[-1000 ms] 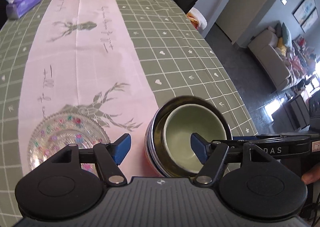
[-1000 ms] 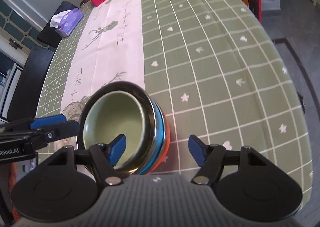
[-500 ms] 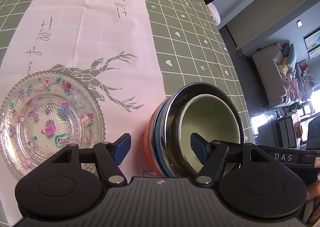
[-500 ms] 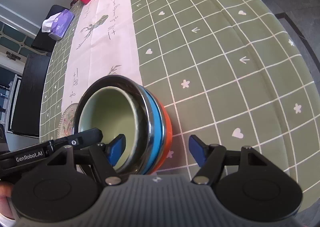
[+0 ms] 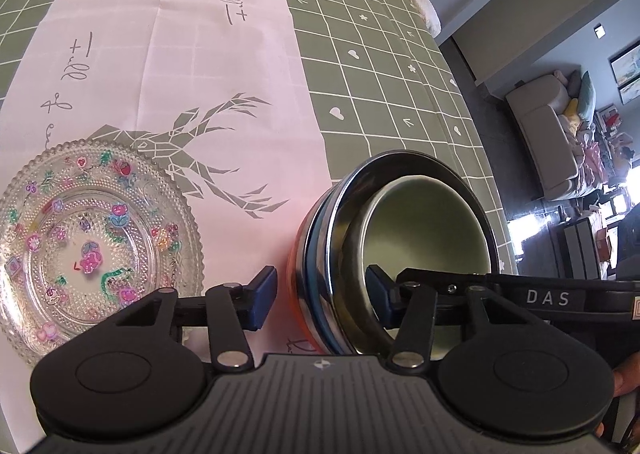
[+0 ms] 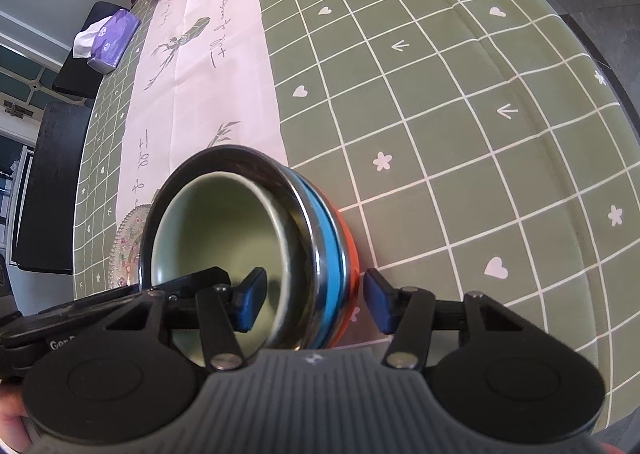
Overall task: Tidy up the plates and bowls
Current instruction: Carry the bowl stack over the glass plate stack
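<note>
The stack of bowls (image 5: 394, 250) sits low and middle in both views on the bench (image 6: 440, 94). The left gripper (image 5: 322, 298) and right gripper (image 6: 316, 304) each straddle an opposite side of the rim. Their fingers have just been closing around it but don't squeeze yet, probably so both can lift the heavy stack together.

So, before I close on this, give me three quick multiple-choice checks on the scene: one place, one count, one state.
1. In the left wrist view, the clear patterned glass plate lies:
A. left of the nested bowl stack
B. inside it
C. on top of it

2. Bowls nested in the stack:
A. two
B. four
C. six

3. The innermost pale green ceramic bowl is:
A. empty of food
B. full of rice
C. covered by a lid

Key: 1 A, the plate sits apart on the pink runner. 2 B, green, steel, blue and orange rims show. 3 A, its bare inside shows.
</note>
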The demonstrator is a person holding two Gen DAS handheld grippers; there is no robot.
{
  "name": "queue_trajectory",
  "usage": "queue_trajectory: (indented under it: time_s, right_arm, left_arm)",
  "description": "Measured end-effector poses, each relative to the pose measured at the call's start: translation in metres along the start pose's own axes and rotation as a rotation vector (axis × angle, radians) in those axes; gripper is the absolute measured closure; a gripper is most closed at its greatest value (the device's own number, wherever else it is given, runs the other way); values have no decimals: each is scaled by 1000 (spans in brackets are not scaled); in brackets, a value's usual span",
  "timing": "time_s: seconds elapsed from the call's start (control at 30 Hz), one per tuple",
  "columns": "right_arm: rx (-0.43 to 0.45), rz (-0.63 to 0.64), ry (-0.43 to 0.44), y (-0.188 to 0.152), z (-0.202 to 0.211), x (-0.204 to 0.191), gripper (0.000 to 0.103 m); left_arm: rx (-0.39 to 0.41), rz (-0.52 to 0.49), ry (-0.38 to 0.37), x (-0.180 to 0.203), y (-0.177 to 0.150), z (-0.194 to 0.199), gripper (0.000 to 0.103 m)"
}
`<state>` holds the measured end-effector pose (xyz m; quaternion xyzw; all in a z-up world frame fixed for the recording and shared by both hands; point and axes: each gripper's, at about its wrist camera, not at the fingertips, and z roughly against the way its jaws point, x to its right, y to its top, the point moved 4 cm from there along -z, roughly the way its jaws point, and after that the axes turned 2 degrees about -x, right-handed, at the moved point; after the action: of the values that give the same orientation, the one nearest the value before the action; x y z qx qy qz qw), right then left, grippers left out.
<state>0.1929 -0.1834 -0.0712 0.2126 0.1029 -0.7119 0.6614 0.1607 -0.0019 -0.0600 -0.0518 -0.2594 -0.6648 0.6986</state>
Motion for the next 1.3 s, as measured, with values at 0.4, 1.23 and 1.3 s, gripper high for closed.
queue_trajectory:
  time_s: [0.4, 1.23, 1.3]
  right_arm:
    - [-18, -34, 25, -3, -4, 4, 55]
    - [-15, -81, 19, -9, 0, 6, 59]
    - [-14, -81, 19, -9, 0, 6, 59]
  left_arm:
    - [7, 6, 18, 5, -2, -5, 54]
    - [5, -45, 159, 20, -7, 3, 65]
    - [4, -43, 163, 20, -6, 3, 66]
